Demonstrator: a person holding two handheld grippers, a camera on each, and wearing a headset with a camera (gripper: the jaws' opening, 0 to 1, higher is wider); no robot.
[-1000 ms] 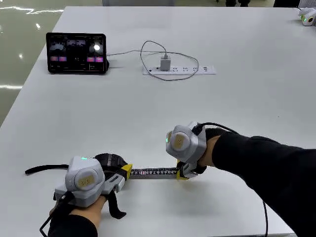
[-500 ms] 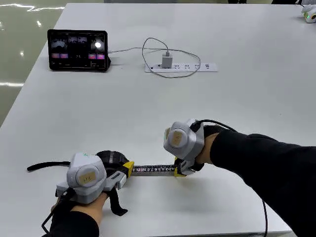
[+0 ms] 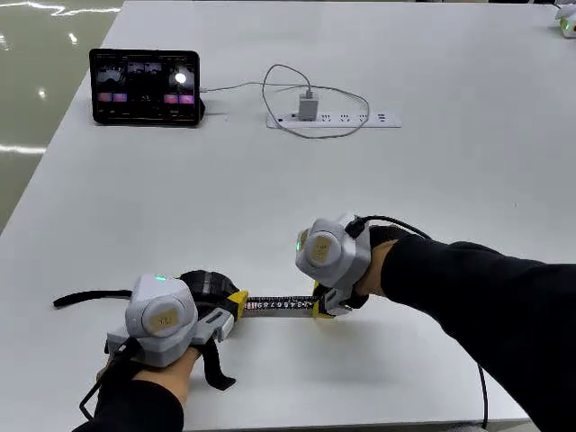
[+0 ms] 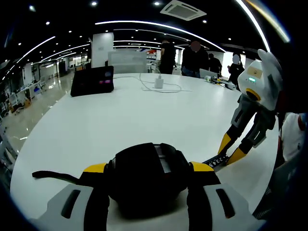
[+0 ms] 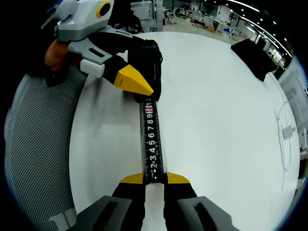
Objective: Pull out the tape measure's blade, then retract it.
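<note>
On the white table (image 3: 270, 198), a black strap (image 3: 85, 297) lay at the far left near the front edge, and it ran toward the tape measure (image 4: 147, 166). The left gripper (image 3: 225, 315) was clamped on the black body of the tape measure, with one yellow-tipped jaw on each side of it. The body rested on the table in front of the person's left hand (image 3: 148, 382).

From the body, the blade (image 5: 150, 137) came out to the right and lay flat on the table with its numbers facing up. Only a short piece of it was out. The right gripper (image 5: 155, 179) had its two jaws pressed together on the end of the blade. In the head view, the right gripper was just to the right of the left one, with the blade between them.

Far behind, a tablet (image 3: 144, 85) with a lit screen stood at the left. To the right of it, a white power strip (image 3: 333, 118) lay with a charger (image 3: 309, 108) plugged in and a cable (image 3: 270, 81) looping around it.
</note>
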